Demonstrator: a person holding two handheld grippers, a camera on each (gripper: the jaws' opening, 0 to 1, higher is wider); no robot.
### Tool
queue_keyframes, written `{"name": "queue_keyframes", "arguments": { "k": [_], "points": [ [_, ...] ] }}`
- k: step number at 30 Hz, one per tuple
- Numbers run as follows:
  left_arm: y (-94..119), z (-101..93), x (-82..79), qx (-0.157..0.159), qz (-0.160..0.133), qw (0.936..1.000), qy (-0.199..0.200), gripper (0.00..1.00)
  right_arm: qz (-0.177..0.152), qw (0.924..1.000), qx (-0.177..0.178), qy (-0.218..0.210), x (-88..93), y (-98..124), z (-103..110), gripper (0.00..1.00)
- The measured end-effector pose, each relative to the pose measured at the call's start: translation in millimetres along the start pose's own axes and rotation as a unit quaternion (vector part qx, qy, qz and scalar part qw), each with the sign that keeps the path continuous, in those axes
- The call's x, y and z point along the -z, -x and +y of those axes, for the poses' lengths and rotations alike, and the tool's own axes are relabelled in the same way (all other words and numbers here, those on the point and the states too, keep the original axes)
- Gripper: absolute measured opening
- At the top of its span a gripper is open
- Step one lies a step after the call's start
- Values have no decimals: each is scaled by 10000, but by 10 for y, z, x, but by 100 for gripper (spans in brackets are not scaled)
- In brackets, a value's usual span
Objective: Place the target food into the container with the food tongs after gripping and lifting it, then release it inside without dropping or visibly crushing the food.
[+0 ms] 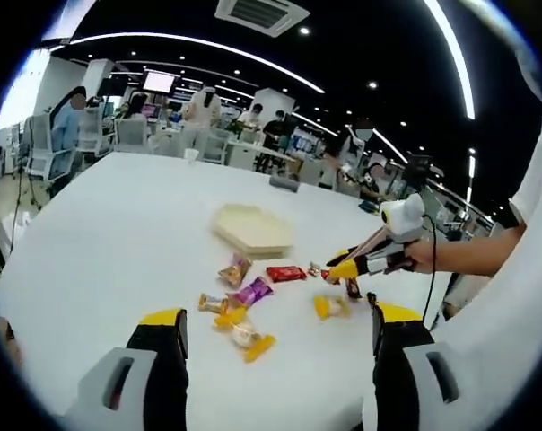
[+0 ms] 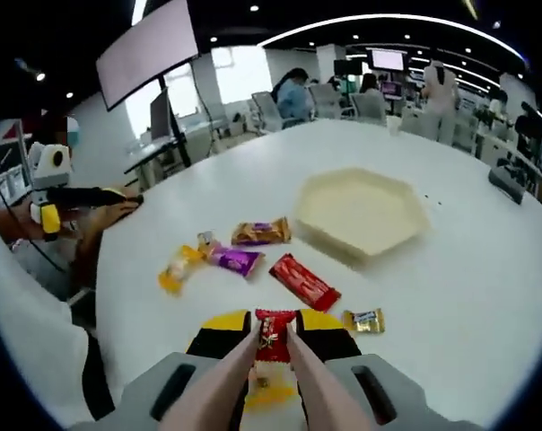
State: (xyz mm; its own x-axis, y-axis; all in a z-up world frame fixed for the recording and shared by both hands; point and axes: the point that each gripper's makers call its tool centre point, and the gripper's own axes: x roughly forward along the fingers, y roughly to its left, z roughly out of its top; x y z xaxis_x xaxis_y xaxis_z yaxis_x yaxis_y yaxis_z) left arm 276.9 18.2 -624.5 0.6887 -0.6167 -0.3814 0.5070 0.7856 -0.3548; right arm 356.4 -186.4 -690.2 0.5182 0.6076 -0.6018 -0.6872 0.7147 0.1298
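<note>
Two tongs arms on the right gripper (image 2: 273, 346) clamp a red candy (image 2: 273, 334) at bottom centre; hexagonal container (image 2: 361, 211) sits upper right; left gripper (image 1: 275, 346) gapes wide.

The print on the small red foil-wrapped snack (image 2: 273, 334) between the pale wooden tongs (image 2: 298, 382) is too blurred to read. Below it, the tongs partly hide a yellow wrapper (image 2: 269, 391). The picture's lower edge cuts off the tongs' handles.

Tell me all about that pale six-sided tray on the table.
The tray is a shallow hexagonal dish, cream-coloured with a matte look and a low raised rim. It sits flat and empty on the white table, beyond the scattered wrapped snacks. Nothing touches it; the red bar wrapper lies nearest, just apart from its rim.
</note>
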Motion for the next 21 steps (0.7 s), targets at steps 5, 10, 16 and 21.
{"name": "queue_keyframes", "arguments": {
  "k": [5,10,16,21],
  "points": [
    [-217,-27,-81,503,197,9983,-231,85,-242,9981,468,-332,30,312,-65,19],
    [-454,-100,-187,880,316,9947,-424,85,-464,9930,890,-615,34,537,-159,19],
    [-686,-172,-306,1118,307,9922,-457,85,-596,9878,1110,-915,61,617,-235,19],
    [-774,-222,-406,1219,308,9904,-582,86,-810,9841,1157,-1080,-51,634,-251,19]
  ]
}}
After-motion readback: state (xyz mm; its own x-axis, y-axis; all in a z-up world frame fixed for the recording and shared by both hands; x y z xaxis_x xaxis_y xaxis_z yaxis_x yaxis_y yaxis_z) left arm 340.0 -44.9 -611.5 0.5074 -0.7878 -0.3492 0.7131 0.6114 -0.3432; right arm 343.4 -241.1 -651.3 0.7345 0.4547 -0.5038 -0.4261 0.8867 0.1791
